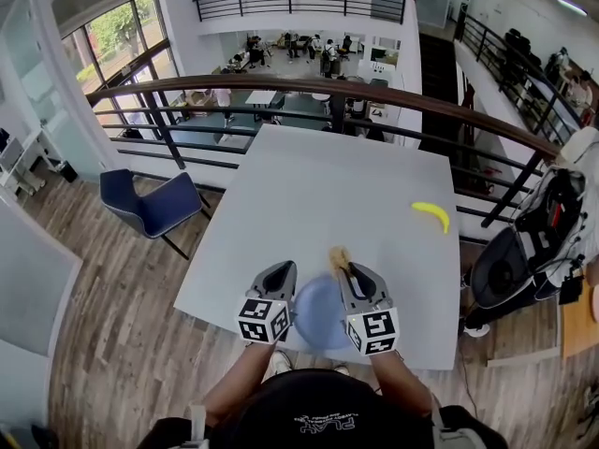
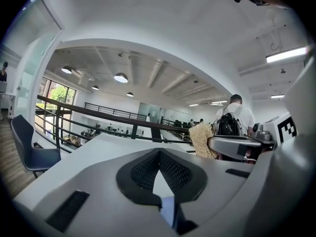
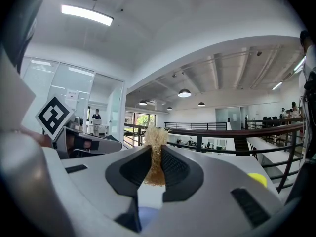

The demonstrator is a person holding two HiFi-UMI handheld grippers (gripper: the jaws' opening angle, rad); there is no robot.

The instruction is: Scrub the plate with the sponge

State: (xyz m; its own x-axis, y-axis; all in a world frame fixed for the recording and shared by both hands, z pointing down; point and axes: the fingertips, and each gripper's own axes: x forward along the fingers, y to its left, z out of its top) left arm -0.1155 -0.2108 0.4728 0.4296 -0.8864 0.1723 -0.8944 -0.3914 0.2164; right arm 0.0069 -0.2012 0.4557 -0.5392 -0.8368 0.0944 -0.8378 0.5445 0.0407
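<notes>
The head view showed the whole blue plate [image 1: 316,316] at 6 o'clock on the worktop [image 1: 309,195]; the gripper views showed left gripper [image 2: 159,154] fingers clenched on its rim, right gripper [image 3: 155,151] fingers grasping the loofah sponge [image 3: 156,132]

Blue round plate [image 1: 318,314], blurred; tan fibrous sponge [image 3: 156,149] by far rim.

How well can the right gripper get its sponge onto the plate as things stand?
Probably yes. The right gripper grips the sponge right beside the blue plate, with nothing between them; the left gripper seems to steady the plate's other edge.
</notes>
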